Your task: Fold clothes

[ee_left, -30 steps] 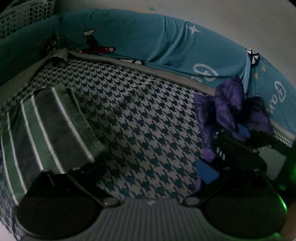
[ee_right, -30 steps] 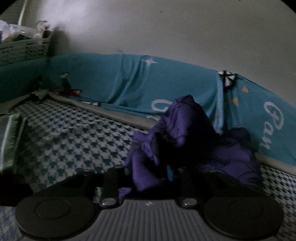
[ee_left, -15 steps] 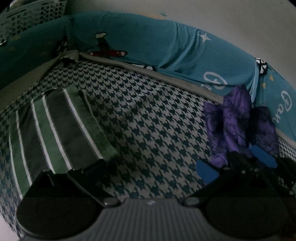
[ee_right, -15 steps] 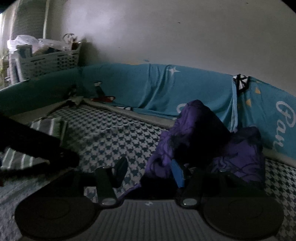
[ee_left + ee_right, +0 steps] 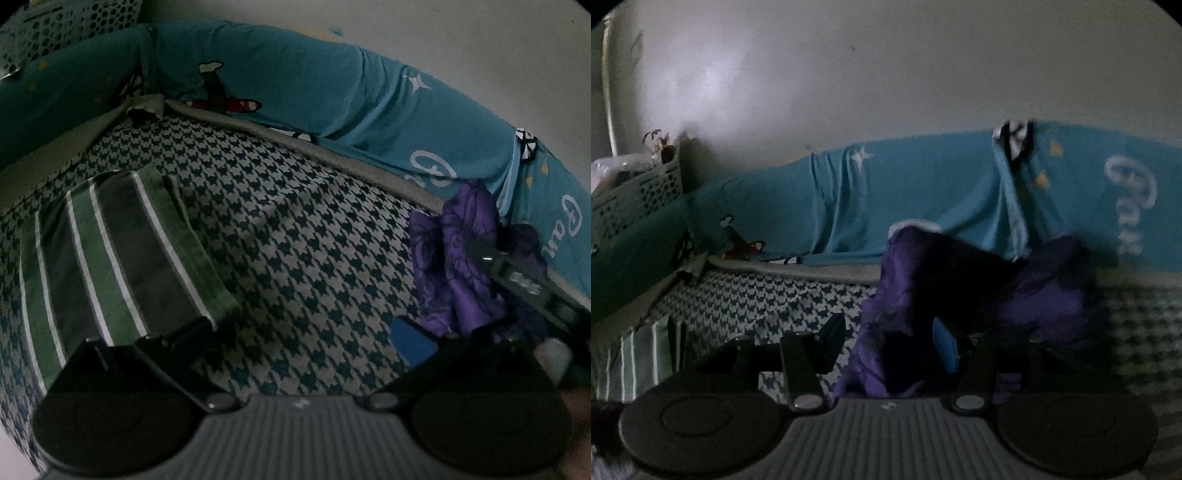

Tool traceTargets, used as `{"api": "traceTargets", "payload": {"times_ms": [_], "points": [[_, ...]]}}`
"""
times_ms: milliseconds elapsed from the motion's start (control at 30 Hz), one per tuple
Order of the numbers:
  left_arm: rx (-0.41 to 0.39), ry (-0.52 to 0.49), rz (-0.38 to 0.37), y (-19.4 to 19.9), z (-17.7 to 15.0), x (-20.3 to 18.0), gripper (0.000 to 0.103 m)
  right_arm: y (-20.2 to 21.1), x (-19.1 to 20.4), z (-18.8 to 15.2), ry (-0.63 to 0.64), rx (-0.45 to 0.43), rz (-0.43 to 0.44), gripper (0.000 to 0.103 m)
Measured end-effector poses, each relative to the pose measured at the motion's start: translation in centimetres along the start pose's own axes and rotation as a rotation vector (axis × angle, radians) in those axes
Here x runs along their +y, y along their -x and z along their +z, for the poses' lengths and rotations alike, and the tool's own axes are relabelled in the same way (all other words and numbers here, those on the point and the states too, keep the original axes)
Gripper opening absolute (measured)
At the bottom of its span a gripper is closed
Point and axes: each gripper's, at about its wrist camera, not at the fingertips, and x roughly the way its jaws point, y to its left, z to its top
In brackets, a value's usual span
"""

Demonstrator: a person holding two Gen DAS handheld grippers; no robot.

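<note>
Purple garment point(image 5: 964, 295): soft, light, limp, crumpled in a heap; likely to sag and slip if pinched mid-bulk. Best taken at a free edge or corner, approx. lower left hem. Lies on houndstooth bedcover point(image 5: 295, 236), against teal bumper point(image 5: 332, 92), well apart from folded green striped cloth point(image 5: 110, 251).

Right gripper point(image 5: 890, 347): jaws about half open, just been widening; garment between them, pads not visibly pressing.

Left gripper point(image 5: 295, 339): jaws wide, nothing between; garment off to its right.
</note>
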Motion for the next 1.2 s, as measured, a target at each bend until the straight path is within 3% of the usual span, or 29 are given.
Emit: {"api": "traceTargets", "payload": {"times_ms": [200,367,600,833,1200], "points": [[0.003,0.008,0.009,-0.1,0.2,0.1,0.103,-2.8,0.8,-1.0,0.012,0.048,0.105,0.052],[0.004,0.002,0.012,-0.2,0.3,0.0,0.103,-1.5,0.4,-0.7,0.004,0.038,0.115,0.053],[0.004,-0.025,0.012,-0.3,-0.1,-0.9,0.103,4.6,-1.9,-0.6,0.047,0.005,0.019,0.053],[0.026,-0.144,-0.001,-1.1,-1.9,-3.7,0.103,10.1,-5.2,-3.3,0.085,0.064,-0.085,0.054],[0.029,-0.319,-0.003,-3.0,-5.5,-7.1,0.103,16.3,-7.9,-6.4,0.077,0.107,-0.142,0.056]]}}
